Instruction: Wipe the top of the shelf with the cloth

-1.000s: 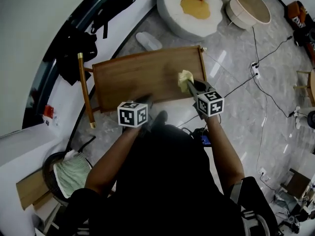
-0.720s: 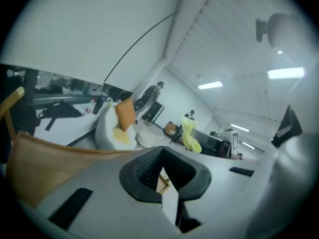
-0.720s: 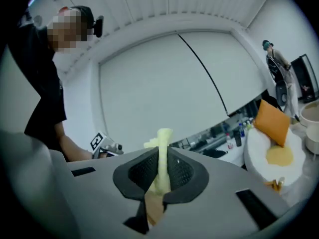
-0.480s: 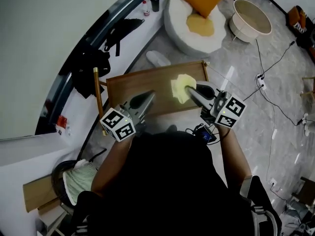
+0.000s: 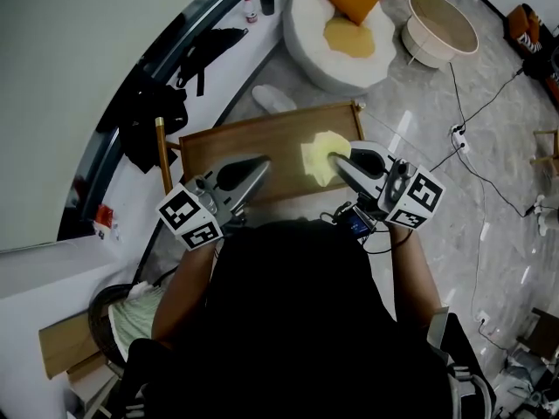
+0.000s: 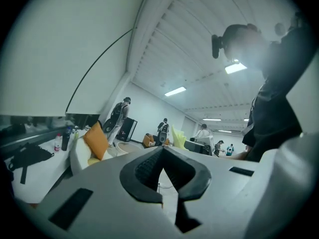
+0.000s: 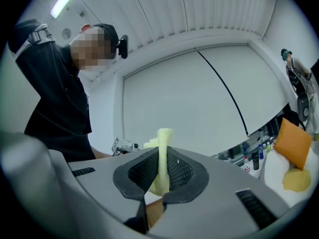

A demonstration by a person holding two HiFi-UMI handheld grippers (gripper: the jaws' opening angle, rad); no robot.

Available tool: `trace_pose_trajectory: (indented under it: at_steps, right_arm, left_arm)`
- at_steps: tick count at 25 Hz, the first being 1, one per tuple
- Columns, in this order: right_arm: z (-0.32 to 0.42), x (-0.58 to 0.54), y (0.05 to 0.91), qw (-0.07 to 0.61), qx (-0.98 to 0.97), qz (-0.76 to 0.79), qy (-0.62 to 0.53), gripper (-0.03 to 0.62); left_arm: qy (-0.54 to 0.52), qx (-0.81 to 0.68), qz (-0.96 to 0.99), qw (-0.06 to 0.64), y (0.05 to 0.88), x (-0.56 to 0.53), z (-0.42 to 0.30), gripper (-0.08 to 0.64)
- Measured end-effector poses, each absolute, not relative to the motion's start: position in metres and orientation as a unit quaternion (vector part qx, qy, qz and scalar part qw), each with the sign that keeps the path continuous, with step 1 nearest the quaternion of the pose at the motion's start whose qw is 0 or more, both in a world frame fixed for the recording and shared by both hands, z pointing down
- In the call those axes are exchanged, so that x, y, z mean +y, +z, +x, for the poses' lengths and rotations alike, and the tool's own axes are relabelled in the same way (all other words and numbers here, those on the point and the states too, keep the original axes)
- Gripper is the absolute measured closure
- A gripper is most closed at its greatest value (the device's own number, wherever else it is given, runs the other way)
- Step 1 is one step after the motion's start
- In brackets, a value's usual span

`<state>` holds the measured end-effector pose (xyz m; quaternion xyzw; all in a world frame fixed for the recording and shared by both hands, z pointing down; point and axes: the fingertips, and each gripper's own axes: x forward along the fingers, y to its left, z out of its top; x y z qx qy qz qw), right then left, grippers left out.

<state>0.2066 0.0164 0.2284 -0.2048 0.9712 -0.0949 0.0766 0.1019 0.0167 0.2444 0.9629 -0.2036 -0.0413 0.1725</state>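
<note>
Right gripper (image 7: 160, 172) is pinched tight on the pale yellow cloth (image 5: 320, 157), a fold poking up between its pads; left gripper (image 6: 162, 156) is closed on nothing. To wipe well I'd tip the right one down, press the cloth flat and sweep left in overlapping passes. Right now the cloth seems to hang above the wooden shelf top (image 5: 253, 142) near its right end, not pressed on it.
</note>
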Motion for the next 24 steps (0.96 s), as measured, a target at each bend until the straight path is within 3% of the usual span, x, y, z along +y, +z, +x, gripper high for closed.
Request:
trace_pose_trajectory:
  at_steps: [6, 11, 17, 24]
  right_arm:
    - [0.200, 0.019, 0.225, 0.080, 0.977, -0.174, -0.094, 0.549]
    - [0.201, 0.029, 0.236, 0.039, 0.986, -0.141, -0.085, 0.549]
    - [0.209, 0.033, 0.233, 0.058, 0.986, -0.128, -0.095, 0.549]
    - [0.218, 0.036, 0.233, 0.071, 0.984, -0.125, -0.104, 0.549]
  left_arm:
    - [-0.048, -0.193, 0.962, 0.188, 0.249, 0.018, 0.106, 0.549]
    - [-0.055, -0.197, 0.955, 0.215, 0.258, 0.020, 0.105, 0.549]
    - [-0.063, -0.189, 0.949, 0.244, 0.267, 0.027, 0.111, 0.549]
    - [-0.071, -0.184, 0.955, 0.221, 0.260, 0.033, 0.118, 0.549]
